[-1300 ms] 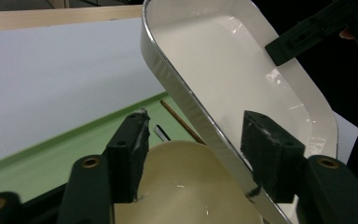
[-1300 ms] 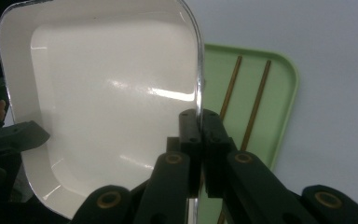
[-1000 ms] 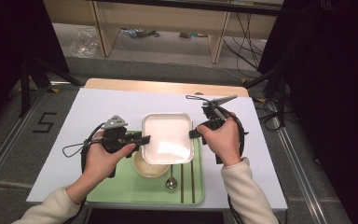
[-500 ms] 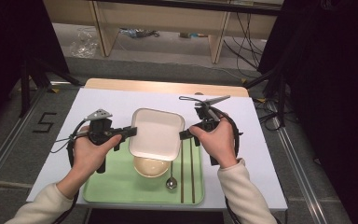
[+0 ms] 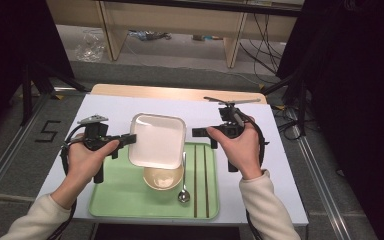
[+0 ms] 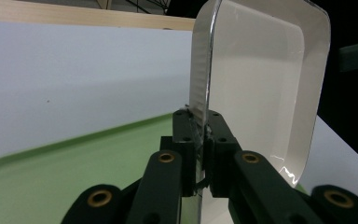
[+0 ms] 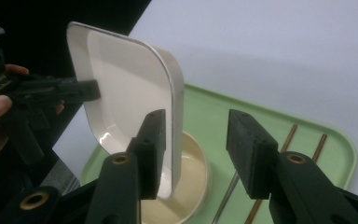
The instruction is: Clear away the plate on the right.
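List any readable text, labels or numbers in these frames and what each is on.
"5": a dark numeral marked on the grey floor, left of the table.
No print can be made out on the white dish, green tray, bowl or spoon.

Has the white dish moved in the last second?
Yes. The white dish has shifted left across the green tray, held by the left claw.
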Action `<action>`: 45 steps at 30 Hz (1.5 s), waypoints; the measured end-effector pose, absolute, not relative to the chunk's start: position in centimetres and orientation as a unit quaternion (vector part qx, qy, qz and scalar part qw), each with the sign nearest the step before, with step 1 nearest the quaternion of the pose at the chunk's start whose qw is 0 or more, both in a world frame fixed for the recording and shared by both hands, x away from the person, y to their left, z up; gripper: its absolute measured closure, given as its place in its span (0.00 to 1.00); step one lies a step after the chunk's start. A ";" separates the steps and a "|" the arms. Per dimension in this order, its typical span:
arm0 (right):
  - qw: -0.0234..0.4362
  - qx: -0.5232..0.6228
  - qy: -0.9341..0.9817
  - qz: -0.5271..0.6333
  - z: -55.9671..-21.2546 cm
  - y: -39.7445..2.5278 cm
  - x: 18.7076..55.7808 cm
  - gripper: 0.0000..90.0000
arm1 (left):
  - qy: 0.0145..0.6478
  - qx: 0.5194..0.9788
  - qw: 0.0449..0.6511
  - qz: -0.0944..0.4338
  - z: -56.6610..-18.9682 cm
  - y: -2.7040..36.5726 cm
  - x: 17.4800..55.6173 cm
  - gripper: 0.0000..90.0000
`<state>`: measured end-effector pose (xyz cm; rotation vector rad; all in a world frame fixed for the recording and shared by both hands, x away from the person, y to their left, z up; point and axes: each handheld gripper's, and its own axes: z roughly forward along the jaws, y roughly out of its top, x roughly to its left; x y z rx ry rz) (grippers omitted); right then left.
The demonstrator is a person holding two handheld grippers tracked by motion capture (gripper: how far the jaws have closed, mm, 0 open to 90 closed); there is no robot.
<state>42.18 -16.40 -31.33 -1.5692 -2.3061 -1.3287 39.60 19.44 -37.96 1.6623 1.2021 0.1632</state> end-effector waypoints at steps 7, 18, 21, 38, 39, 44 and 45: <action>0.008 -0.530 -0.726 -0.439 -30.8 -18.6 42.3 0.65 | 0.520 0.681 0.513 0.054 -38.0 22.1 39.1 0.94; -0.037 -0.563 -0.703 -0.434 -32.6 -22.6 43.6 0.61 | 0.545 0.669 0.504 0.031 -38.9 25.7 38.1 0.94; -0.043 -0.567 -0.698 -0.436 -32.8 -23.4 43.8 0.60 | 0.553 0.666 0.500 0.025 -39.3 26.7 37.7 0.94; -0.048 -0.588 -0.687 -0.423 -33.6 -25.1 44.4 0.59 | 0.586 0.657 0.475 -0.005 -41.5 29.9 37.1 0.94; -0.056 -0.581 -0.694 -0.422 -33.7 -25.3 44.6 0.59 | 0.589 0.656 0.473 -0.005 -41.7 30.0 37.2 0.94; -0.058 -0.577 -0.694 -0.427 -33.8 -25.7 44.7 0.58 | 0.597 0.655 0.464 -0.018 -42.5 30.7 37.6 0.94; -0.055 -0.587 -0.692 -0.416 -33.7 -25.6 44.6 0.58 | 0.599 0.653 0.462 -0.017 -42.6 30.8 37.7 0.94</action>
